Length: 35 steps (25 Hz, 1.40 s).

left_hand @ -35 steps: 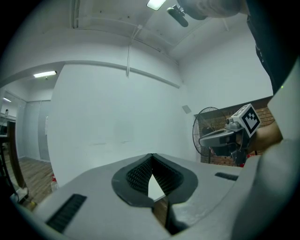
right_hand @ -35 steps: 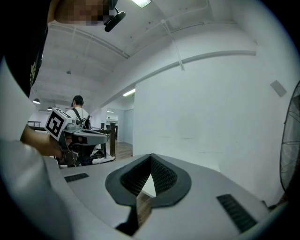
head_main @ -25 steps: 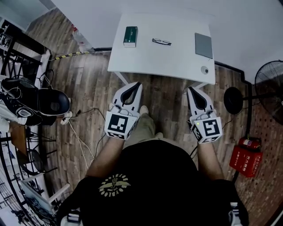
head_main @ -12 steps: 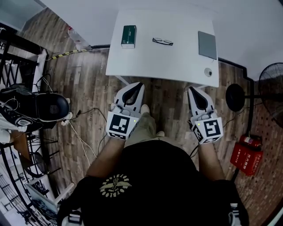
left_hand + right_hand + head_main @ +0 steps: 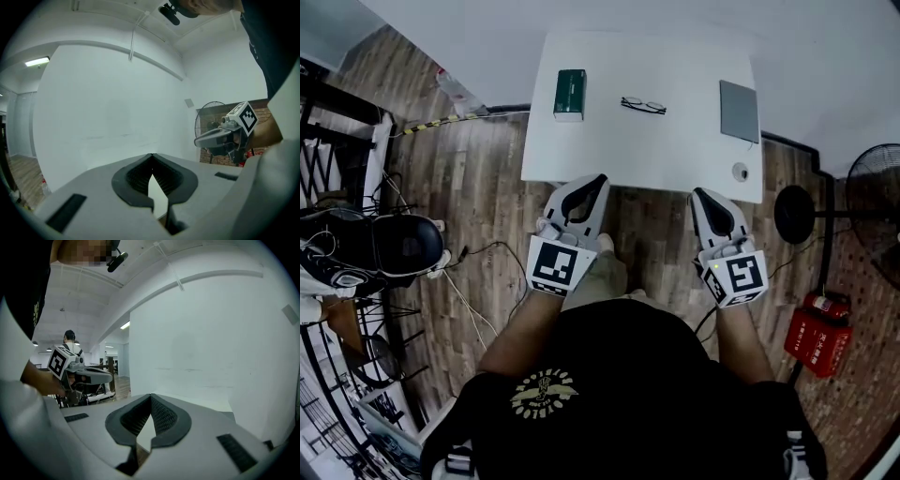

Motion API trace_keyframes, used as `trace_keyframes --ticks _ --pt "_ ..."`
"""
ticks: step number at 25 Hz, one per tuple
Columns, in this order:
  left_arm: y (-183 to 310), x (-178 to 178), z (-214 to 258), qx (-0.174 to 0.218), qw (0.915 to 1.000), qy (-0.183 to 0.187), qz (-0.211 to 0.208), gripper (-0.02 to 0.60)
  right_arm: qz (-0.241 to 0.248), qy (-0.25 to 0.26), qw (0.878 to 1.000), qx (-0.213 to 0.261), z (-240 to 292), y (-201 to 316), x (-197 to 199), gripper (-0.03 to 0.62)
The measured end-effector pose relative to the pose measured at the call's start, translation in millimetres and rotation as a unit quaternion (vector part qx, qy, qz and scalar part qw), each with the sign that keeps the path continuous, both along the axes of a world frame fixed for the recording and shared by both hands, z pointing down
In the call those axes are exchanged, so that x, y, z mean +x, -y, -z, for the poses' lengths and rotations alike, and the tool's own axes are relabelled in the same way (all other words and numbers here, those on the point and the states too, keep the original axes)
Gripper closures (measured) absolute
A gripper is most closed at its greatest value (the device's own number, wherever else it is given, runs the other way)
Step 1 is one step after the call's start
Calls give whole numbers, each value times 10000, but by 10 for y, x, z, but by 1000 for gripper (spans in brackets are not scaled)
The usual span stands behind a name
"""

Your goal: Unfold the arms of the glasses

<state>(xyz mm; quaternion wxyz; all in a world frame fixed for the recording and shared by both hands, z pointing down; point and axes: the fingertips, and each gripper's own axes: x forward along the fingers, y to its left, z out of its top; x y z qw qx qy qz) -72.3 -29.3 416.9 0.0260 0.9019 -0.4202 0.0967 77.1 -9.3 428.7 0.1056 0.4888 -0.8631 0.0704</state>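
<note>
Task not begun: glasses (image 5: 643, 105) lay untouched mid-surface (image 5: 675, 141), while left claw (image 5: 597, 179) and right claw (image 5: 699, 194) hovered at the surface's near edge, both pressed together, empty.

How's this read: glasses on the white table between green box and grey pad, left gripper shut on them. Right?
No: head view shows the left gripper shut on nothing, short of the glasses, which lie on the white table between green box and grey pad.
</note>
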Motion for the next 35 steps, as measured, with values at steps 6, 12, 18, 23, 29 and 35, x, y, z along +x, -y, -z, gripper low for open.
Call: trace_keyframes --ticks 6,12,18,23,29,35 --pt "212 -73 -93 -143 9999 -19 16 575 106 25 9999 -29 -29 263 -155 594" --pt "408 -81 -19 -118 9999 -54 -80 575 90 -8 10000 -20 43 404 -208 594" --pt "648 -9 80 109 9992 -83 -370 575 -118 -64 9999 34 145 552 -143 594" --pt "839 6 177 92 9987 -46 -508 575 -372 -122 9992 56 210 654 -95 594" --pt "1119 -83 299 239 9975 -106 -656 575 -473 -222 9986 109 289 853 -229 594" --pt "1363 -217 346 249 9958 -620 -630 575 -354 -447 9981 240 476 949 -443 594"
